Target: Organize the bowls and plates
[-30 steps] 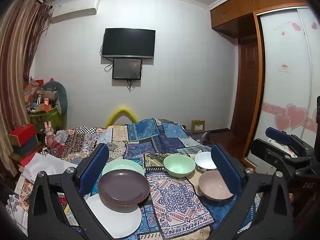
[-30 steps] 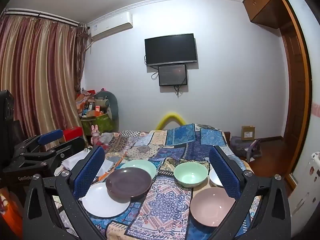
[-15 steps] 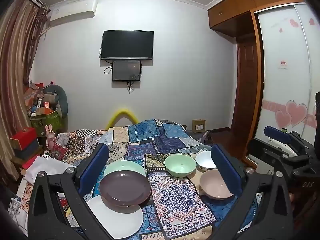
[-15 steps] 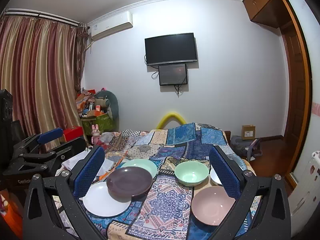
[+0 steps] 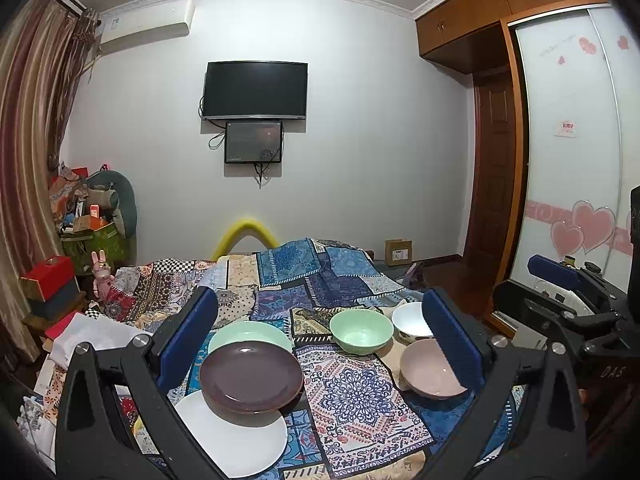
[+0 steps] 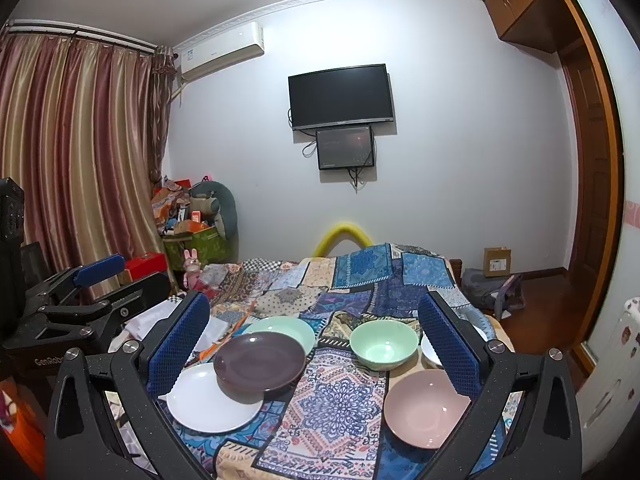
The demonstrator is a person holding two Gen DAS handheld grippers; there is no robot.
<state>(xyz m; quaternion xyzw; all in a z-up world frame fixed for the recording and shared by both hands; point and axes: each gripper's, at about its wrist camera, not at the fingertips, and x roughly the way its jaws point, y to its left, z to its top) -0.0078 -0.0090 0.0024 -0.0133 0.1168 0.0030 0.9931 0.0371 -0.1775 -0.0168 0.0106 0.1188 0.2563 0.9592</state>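
both grippers, left gripper point(image 5: 320, 344) and right gripper point(image 6: 316, 340), hover with jaws apart; brown plate point(image 5: 251, 378) overlaps white plate point(image 5: 236, 436) near the bed's point(image 5: 360, 396) left edge.

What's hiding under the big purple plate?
The purple plate overlaps a white plate and a green plate. Whatever lies beneath its middle is covered.

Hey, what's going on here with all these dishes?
Nothing is being handled yet. The left gripper and right gripper both hover open above a patchwork cloth. A brown plate overlaps a white plate and a green plate; green bowl, pink bowl and white bowl sit apart.
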